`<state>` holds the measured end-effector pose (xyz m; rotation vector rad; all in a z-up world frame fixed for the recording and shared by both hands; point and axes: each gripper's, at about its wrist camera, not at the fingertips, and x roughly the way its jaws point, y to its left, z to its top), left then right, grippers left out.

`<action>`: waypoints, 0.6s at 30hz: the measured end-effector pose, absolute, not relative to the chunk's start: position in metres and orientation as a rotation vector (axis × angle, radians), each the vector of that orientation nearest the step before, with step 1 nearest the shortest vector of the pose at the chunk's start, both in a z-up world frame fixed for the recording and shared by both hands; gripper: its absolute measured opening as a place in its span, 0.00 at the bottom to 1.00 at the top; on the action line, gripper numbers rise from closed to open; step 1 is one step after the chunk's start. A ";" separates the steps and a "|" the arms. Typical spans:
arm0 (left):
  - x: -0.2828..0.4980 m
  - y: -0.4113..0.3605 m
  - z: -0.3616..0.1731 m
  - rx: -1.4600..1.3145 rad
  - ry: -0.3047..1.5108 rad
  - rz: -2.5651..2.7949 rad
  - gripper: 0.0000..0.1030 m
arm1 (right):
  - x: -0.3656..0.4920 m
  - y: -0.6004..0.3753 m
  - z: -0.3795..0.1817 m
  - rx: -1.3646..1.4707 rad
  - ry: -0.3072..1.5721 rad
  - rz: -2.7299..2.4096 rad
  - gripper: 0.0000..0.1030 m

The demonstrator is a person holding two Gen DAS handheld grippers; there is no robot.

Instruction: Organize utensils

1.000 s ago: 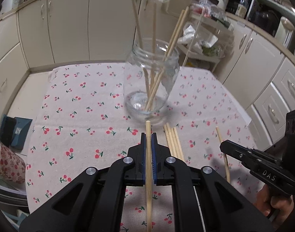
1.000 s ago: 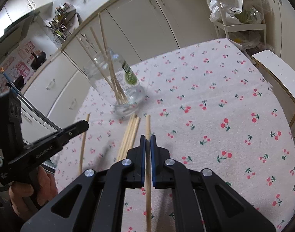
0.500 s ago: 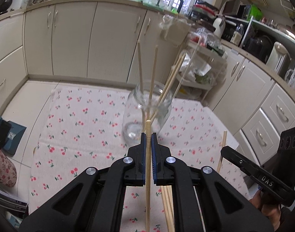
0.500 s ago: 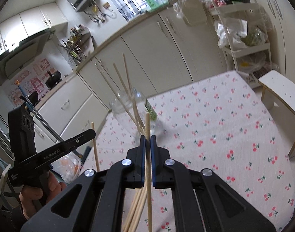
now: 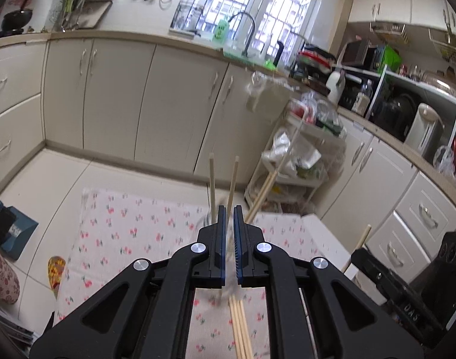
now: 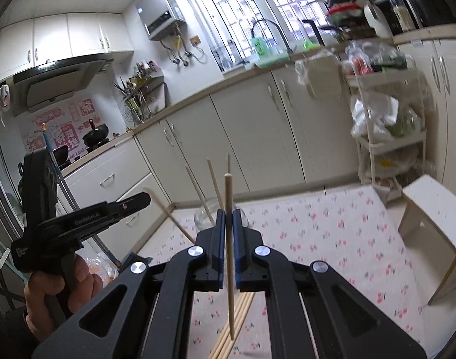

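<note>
Jar (image 6: 204, 218) mostly hidden behind fingers (image 6: 219, 230); loose chopsticks (image 5: 241, 329) cut off.

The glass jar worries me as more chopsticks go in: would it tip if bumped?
Probably steady: the glass jar looks wide and squat. Its tall chopsticks lean well above the rim, so knocking them might rock it. On the tablecloth it likely grips rather than slides.

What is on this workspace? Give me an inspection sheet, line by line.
Surface: white tablecloth with red cherry print.
Job's things: clear glass jar holding leaning wooden sticks; bundle of loose wooden chopsticks lying on the cloth.
Clutter: nothing seen on the cloth.
Grippers: left hand-held gripper shut on a slanted wooden chopstick; right hand-held gripper shut on an upright wooden chopstick.
Cables: nothing seen.
Surroundings: cream kitchen cabinets, white storage trolley, white stool beside the table.
</note>
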<state>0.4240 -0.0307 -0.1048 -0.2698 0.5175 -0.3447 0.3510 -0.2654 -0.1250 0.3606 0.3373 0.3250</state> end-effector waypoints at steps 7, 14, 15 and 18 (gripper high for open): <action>0.434 -0.030 -0.076 -0.273 0.455 -0.355 0.05 | 0.361 -0.263 -0.110 0.356 0.296 0.346 0.06; 0.458 -0.011 -0.118 -0.295 0.632 -0.300 0.07 | 0.366 -0.263 -0.130 0.372 0.365 0.344 0.06; 0.471 -0.007 -0.139 -0.313 0.716 -0.292 0.12 | 0.367 -0.263 -0.133 0.379 0.379 0.344 0.06; 0.506 0.003 -0.195 -0.381 0.904 -0.220 0.18 | 0.368 -0.263 -0.138 0.387 0.393 0.346 0.06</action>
